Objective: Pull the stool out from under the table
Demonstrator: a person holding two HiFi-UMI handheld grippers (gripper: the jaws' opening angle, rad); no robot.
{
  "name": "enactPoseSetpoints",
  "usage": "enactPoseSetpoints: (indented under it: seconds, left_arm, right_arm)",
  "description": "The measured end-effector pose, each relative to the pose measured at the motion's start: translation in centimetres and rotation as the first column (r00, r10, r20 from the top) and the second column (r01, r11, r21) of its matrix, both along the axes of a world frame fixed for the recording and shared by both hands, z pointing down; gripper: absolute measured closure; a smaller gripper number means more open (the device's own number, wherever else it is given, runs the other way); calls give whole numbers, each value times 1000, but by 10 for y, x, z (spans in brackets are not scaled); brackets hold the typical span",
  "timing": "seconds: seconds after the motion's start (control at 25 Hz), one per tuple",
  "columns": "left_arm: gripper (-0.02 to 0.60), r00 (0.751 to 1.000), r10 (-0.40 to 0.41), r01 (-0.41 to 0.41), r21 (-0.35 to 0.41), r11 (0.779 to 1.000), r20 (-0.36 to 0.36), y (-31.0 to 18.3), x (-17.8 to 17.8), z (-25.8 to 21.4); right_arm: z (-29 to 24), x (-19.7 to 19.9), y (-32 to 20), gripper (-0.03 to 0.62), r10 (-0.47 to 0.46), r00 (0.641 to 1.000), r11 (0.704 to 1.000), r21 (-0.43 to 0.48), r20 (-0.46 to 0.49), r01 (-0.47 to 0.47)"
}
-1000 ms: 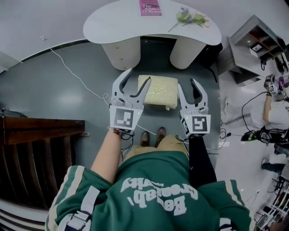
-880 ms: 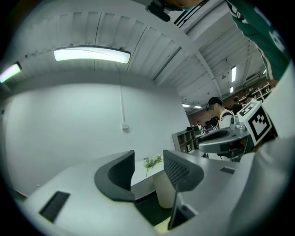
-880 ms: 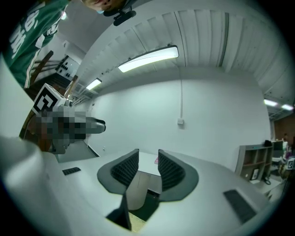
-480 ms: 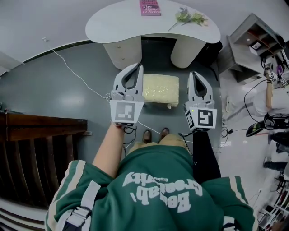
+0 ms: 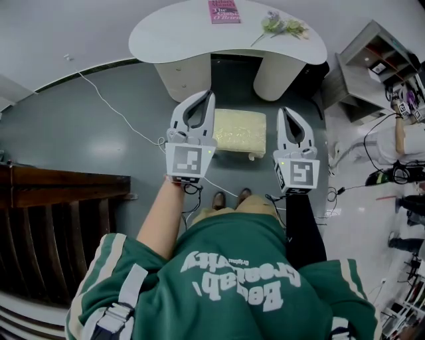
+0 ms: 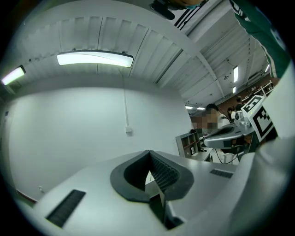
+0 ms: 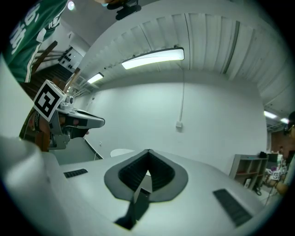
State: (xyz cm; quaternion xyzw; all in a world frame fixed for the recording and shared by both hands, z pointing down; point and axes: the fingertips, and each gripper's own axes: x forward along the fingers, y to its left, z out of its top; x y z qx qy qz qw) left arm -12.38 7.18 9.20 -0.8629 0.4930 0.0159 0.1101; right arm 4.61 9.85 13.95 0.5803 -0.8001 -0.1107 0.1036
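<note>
- Since each pair of jaws is pinched together on nothing, the left gripper point(image 5: 208, 99) and right gripper point(image 5: 283, 114) are both clenched and empty.
- The stool point(image 5: 239, 131) stands on the floor between the two grippers and below them, apparently clear of the white table point(image 5: 179, 33) beyond their tips.
- Its cream cushion looks soft. I judge the stool light with a stiff frame, so take it by the seat's side edges.
- The pink book point(image 5: 224, 10) has print too small to read, and the lettering on the green sweatshirt point(image 5: 232, 279) behind the grippers is upside down and unclear.
</note>
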Motion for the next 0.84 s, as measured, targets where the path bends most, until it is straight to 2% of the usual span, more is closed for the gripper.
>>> enactPoseSetpoints:
  seconds: [0.48,0.84]
  left_arm:
    - [568,1000,11,-11,14,1000,2,-10,-6,-3]
    - [568,998,44,-46,43,998,56,-1,8,-7]
  right_arm:
    - [-3,-7,-10,589,-4,1000,1000,4,6,4]
    - [-5,0,-3,589,9,1000,1000,7,14,-9]
